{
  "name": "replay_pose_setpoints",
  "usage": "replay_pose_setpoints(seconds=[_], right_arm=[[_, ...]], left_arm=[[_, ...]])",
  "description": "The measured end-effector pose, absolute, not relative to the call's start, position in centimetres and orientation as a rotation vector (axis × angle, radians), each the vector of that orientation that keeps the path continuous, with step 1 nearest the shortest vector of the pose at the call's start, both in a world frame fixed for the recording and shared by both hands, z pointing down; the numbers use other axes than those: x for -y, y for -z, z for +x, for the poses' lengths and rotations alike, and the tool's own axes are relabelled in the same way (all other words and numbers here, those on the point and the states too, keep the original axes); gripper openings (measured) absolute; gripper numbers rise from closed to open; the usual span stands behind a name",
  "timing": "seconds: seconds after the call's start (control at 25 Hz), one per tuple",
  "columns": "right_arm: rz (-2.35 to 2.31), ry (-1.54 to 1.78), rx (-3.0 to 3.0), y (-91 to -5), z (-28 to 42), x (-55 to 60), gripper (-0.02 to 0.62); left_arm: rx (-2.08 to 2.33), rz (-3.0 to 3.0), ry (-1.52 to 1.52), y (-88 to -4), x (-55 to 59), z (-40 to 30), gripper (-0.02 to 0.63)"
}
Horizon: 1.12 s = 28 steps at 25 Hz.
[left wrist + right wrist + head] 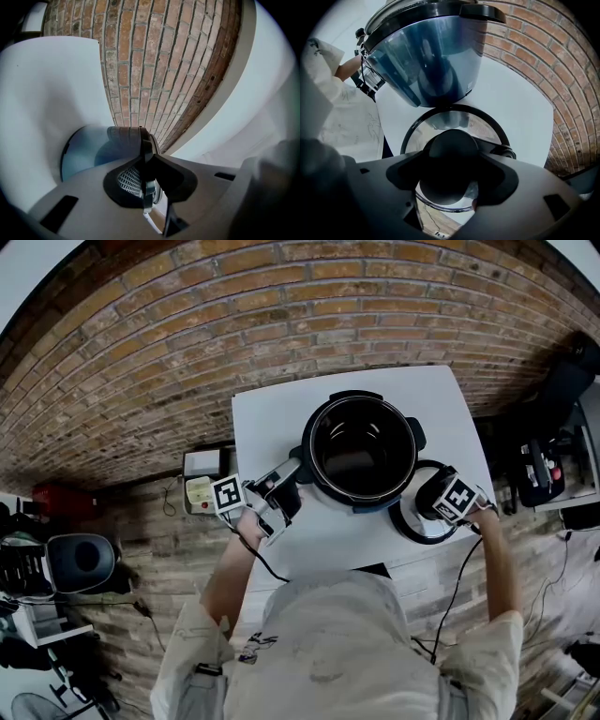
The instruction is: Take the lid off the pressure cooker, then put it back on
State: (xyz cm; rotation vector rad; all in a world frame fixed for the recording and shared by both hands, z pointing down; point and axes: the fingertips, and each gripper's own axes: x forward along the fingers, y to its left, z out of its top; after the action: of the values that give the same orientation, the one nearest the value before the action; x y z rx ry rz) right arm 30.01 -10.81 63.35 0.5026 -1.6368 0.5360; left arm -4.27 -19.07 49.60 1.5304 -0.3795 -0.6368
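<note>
1. The left gripper (292, 476) is pointing roughly level. Its jaws are standing nearly together, pinching the thin black side handle (146, 149) of the pressure cooker (409, 460), with a pad pressing on each face of it.
2. Just past those jaws, the cooker's blue-tinted steel wall is curving away below and to one side of the handle. The pot is standing open, with its dark inside showing.
3. The right gripper (436, 501) is pointing straight down. Its jaws are standing wide, with the round black knob (452, 150) filling the gap between them and the pads sitting against its two sides.
4. The lid (411, 527) is lying flat on the white table (272, 418), directly beneath the right claw. Its glass and black rim are spreading out on all sides of the jaws.
5. Ahead of the right claw, just past the lid's far rim, the cooker is standing just beside the lid. Whether the two are touching is not clear.
6. On the side of the pot away from the right claw, the left gripper is reaching in at the rim, and a person's pale sleeve (328, 56) is showing behind it.
7. Beyond the left claw's tips, past the table edge, a brick floor (150, 56) is filling the view.
</note>
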Motion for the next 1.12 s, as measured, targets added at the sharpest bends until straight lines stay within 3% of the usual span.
replay_pose_setpoints(seconds=[0.52, 1.12], right_arm=[[0.477, -0.491, 1.614, -62.4, 30.8, 10.2, 0.326], [0.477, -0.338, 1.608, -51.5, 32.9, 12.2, 0.321]], left_arm=[[0.374, 1.531, 0.636, -49.5, 19.1, -4.3, 0.071], [0.388, 1.532, 0.649, -49.7, 19.2, -4.5, 0.071]])
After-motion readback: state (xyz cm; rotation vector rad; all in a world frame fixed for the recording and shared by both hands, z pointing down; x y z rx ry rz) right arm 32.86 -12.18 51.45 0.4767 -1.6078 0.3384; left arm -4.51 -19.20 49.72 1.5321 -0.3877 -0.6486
